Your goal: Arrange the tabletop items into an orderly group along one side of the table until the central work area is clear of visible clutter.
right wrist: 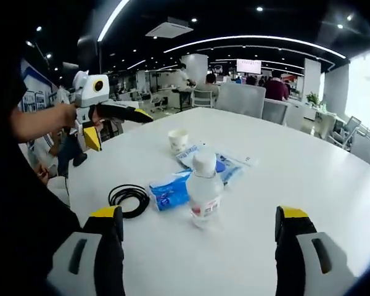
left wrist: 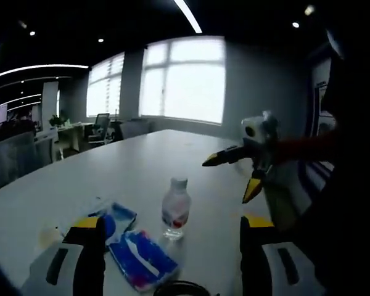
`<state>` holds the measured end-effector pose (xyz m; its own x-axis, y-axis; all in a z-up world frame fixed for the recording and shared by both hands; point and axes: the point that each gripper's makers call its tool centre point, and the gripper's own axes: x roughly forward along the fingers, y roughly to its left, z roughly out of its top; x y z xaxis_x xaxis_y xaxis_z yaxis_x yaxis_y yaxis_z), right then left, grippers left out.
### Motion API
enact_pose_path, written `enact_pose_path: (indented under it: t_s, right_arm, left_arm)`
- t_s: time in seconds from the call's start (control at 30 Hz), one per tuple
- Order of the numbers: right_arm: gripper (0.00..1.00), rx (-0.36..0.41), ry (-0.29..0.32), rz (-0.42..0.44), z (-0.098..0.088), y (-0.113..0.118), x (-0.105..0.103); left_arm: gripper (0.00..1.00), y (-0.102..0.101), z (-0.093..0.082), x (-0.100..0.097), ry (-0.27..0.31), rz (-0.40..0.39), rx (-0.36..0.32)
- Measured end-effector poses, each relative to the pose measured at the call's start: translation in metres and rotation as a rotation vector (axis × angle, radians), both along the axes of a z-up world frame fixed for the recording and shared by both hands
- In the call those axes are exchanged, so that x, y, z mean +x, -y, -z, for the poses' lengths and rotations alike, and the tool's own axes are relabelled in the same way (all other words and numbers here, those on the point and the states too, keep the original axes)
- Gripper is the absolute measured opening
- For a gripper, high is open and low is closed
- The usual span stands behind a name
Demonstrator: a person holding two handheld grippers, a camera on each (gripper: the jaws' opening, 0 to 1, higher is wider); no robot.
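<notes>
The desk [right wrist: 333, 185] is plain white. The bottle [right wrist: 204, 188] on it is clear with a white cap and a label in red and white. Beside the bottle lies a blue packet [right wrist: 168, 192] with white print; behind the bottle, a second blue-and-white packet [right wrist: 225, 165]. Left of the bottle sits a black cable [right wrist: 128, 198] coil. The cup [right wrist: 178, 140] behind the bottle is off-white. Both grippers [right wrist: 197, 246] [left wrist: 172, 259] are grey-white with black jaws tipped in yellow. The left gripper [right wrist: 108, 111], seen beyond the cable, has the same white body, black jaws and yellow tips.
</notes>
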<state>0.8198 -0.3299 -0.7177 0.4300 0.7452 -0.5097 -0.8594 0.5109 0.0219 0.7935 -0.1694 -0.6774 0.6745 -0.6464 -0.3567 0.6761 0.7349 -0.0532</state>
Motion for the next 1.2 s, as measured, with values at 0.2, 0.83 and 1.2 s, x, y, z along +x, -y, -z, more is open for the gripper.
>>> enact_pose_path:
  t_s: [0.2, 0.83, 1.2]
  right_arm:
    - [1.00, 0.003, -0.013, 0.028, 0.002, 0.009, -0.007]
    - [0.99, 0.027, -0.024, 0.136, 0.001, 0.032, -0.009]
    - [0.99, 0.007, -0.035, 0.187, 0.011, 0.042, -0.013]
  left_arm:
    - [0.89, 0.020, 0.001, 0.012, -0.005, 0.061, 0.004]
    - [0.77, 0.081, 0.010, 0.050, -0.009, 0.243, -0.013]
    - [0.59, 0.096, 0.036, 0.065, -0.036, 0.237, 0.037]
